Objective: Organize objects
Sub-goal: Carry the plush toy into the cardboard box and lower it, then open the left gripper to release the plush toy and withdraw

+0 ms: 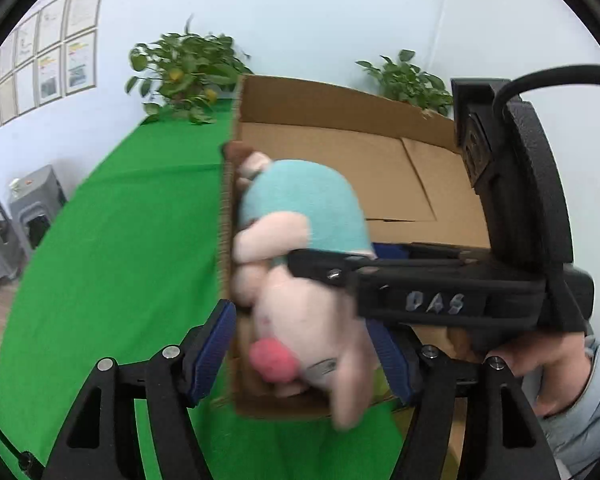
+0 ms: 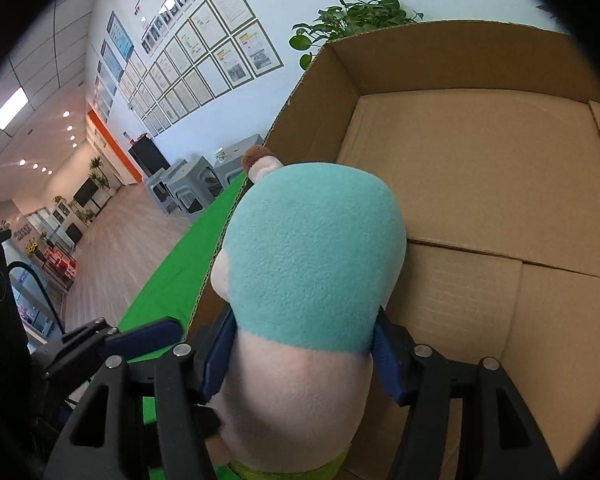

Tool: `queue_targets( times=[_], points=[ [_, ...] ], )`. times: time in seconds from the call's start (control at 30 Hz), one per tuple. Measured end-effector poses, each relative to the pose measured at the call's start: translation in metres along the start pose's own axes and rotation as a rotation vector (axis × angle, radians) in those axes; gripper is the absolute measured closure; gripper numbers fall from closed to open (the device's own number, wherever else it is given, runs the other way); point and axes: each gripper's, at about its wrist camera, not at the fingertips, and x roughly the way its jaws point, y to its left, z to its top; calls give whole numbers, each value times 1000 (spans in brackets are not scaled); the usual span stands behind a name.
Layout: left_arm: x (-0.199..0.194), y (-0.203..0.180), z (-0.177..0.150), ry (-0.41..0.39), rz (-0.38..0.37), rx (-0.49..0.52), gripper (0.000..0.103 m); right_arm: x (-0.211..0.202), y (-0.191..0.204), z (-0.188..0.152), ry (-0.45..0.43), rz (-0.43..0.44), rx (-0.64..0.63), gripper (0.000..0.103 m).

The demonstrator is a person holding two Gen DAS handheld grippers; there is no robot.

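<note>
A plush toy (image 1: 300, 208) with a pink body and a teal top lies inside an open cardboard box (image 1: 340, 104), against its left wall. My left gripper (image 1: 300, 320) straddles that wall. One blue pad is outside the box, the other is by the toy's far side, and they stand apart without pressing it. In the right wrist view the toy (image 2: 312, 264) fills the gap of my right gripper (image 2: 305, 316), both blue pads against its sides, over the box floor (image 2: 480, 184). The right gripper (image 1: 340, 254) also reaches in from the right in the left wrist view.
The box stands on a green tablecloth (image 1: 120, 260). Two potted plants (image 1: 188, 72) (image 1: 412, 84) sit behind it by the wall. Grey stools (image 1: 32, 200) stand on the floor to the left. A person's hand (image 1: 540, 356) holds the right gripper.
</note>
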Motion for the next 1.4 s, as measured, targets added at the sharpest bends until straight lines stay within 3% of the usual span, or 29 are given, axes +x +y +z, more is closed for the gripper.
queue_targets(
  times=[0.13,0.23,0.37,0.47,0.5,0.6,0.87,0.97,1.07,1.13,1.2,1.27,1.4],
  points=[
    [13,24,-3,19,-3,-51,31,-2,5,3,13,-13,-20,31],
    [23,32,1,22,-46,-79,31,-14,5,4,4,-11,-4,30],
    [29,37,-3,41,-60,-102,40,-31,-12,0,-20,-1,44,30],
    [23,28,-9,48,-69,-99,42,-42,-22,1,-25,60,89,30],
    [21,25,-9,46,-64,-92,44,-43,-22,0,-21,49,83,31],
    [17,19,-14,45,-54,-90,49,-32,-21,-4,21,-3,79,48],
    [-8,-13,-27,44,-19,-78,50,-36,-36,-15,-16,47,138,52],
    [-19,-20,-26,35,15,-56,50,-43,-38,-17,-36,40,132,48],
    [-45,-33,-26,-22,64,-33,49,-65,-33,-20,-46,-21,131,40],
    [-73,-47,-25,-95,112,-8,38,-94,-28,-29,-92,-88,100,19],
    [-96,-62,-27,-170,167,12,14,-115,-19,-37,-132,-207,68,18],
    [-124,-83,-34,-264,203,41,0,-140,-19,-57,-140,-325,58,18],
    [-155,-132,-44,-341,234,86,0,-190,-23,-109,-177,-522,57,18]
  ],
)
